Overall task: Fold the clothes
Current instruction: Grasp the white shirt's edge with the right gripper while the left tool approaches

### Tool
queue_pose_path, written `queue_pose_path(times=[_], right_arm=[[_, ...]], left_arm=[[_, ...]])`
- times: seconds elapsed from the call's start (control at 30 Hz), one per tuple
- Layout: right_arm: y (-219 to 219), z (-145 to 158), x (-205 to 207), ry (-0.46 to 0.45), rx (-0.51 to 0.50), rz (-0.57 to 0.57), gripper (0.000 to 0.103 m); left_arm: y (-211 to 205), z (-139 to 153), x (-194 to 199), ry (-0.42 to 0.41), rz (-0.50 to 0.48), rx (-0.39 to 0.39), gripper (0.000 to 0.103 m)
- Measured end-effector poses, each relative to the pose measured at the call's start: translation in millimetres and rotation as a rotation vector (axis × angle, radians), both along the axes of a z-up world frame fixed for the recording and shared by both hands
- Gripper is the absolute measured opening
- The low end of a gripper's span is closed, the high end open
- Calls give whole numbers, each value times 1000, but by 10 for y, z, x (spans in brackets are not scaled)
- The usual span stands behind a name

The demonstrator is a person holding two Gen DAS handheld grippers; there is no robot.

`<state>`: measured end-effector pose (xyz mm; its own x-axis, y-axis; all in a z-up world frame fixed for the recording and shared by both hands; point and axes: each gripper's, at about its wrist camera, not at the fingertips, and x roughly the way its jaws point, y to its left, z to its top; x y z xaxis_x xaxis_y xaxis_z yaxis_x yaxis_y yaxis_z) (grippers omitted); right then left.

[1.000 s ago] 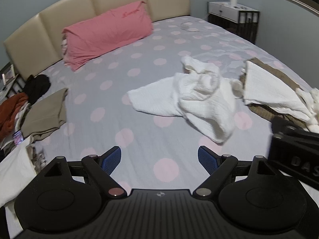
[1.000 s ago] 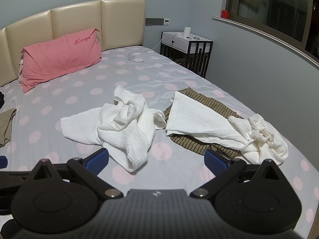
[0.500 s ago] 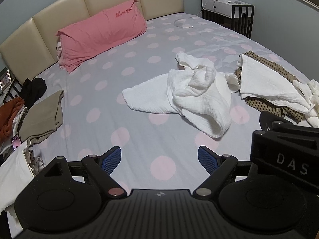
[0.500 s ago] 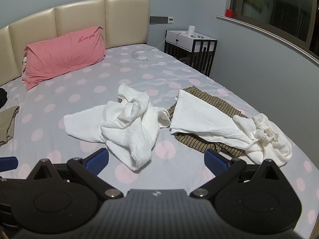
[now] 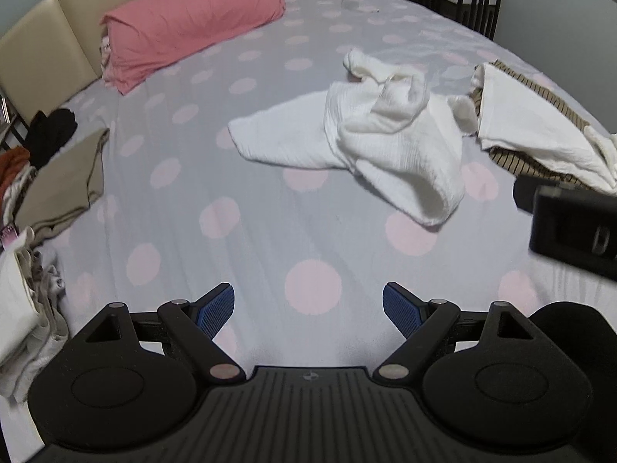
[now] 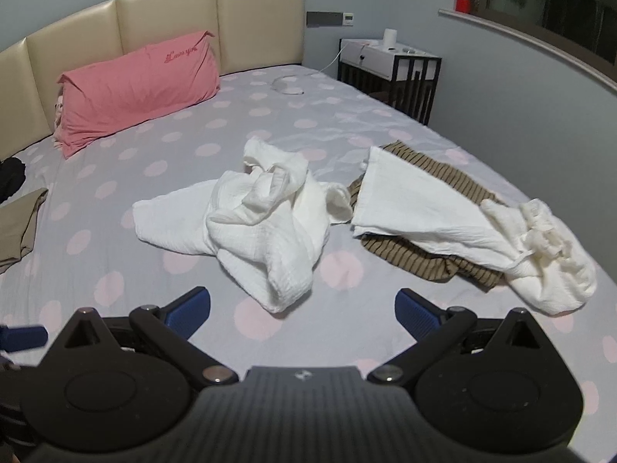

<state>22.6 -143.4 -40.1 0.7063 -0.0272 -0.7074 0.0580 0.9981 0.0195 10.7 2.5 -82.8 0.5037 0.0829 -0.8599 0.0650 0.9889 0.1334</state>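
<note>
A crumpled white garment (image 6: 266,227) is seen bunched on itself in the middle of a polka-dot bed (image 6: 162,347), one flat limb trailing toward the pink pillow (image 6: 142,88) side and a rolled lump heaped on top. Just beside it, a second white garment (image 6: 432,212) is draped over a brown striped garment (image 6: 416,266), its far end knotted in a wad near the bed's edge. A tan garment (image 5: 65,189), flattened and seemingly folded, is seen at the opposite edge beside a loose pile of clothes (image 5: 23,308).

Trouble is judged likeliest from the tangle: if the rolled lump is pinched instead of a single hem, several layers may be lifted at once and the twist carried into any fold. The thin, crinkled cloth looks apt to slip from a shallow pinch. The near tip of the middle garment lies close to its neighbour, so both could be dragged together.

The left gripper (image 5: 308,308) is held with its blue-padded fingers (image 5: 214,310) spread wide above bare sheet, nothing between them and nothing touched. The right gripper (image 6: 302,308) is likewise held wide apart and empty, short of the garment's nearest fold
</note>
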Motion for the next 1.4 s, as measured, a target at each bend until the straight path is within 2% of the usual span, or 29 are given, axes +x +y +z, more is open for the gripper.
queue_pose_path(times=[0.17, 0.3, 0.33, 0.4, 0.47, 0.63, 0.73, 0.87, 0.93, 1.1, 1.23, 1.27, 1.3, 1.37, 1.4], right_arm=[[-37, -186, 264, 46, 61, 25, 102], [-47, -302, 570, 55, 60, 67, 100], [-43, -335, 667, 61, 56, 79, 96], [-30, -409, 892, 82, 46, 104, 77], [-19, -480, 1116, 100, 38, 126, 74], [9, -608, 1695, 107, 29, 152, 74], [-3, -658, 1976, 117, 16, 147, 70], [-28, -726, 2338, 133, 0, 136, 65], [-33, -746, 2492, 137, 2, 128, 65], [11, -798, 2839, 155, 28, 116, 65], [111, -950, 3062, 174, -9, 100, 63], [134, -1001, 3103, 183, -18, 98, 53], [147, -1047, 3142, 198, -22, 99, 34], [140, -1092, 3173, 223, -6, 109, 8], [127, -1079, 3153, 218, 7, 112, 7]], left_arm=[[57, -206, 139, 36, -5, -20, 85], [119, -362, 355, 62, 1, -58, 85], [132, -396, 414, 66, 1, -66, 85], [129, -447, 546, 65, -17, -71, 85], [109, -494, 700, 60, -33, -56, 85], [75, -579, 1145, 61, -68, -67, 85], [15, -601, 1400, 48, -91, -75, 85], [-66, -626, 1693, 54, -120, -48, 85], [-79, -628, 1755, 67, -124, -30, 85], [-5, -603, 1748, 87, -111, -61, 85], [23, -608, 1780, 101, -132, -43, 85], [33, -607, 1794, 99, -136, -38, 85], [46, -600, 1808, 98, -136, -37, 85], [77, -581, 1831, 95, -133, -37, 85], [99, -563, 1837, 90, -128, -41, 85]])
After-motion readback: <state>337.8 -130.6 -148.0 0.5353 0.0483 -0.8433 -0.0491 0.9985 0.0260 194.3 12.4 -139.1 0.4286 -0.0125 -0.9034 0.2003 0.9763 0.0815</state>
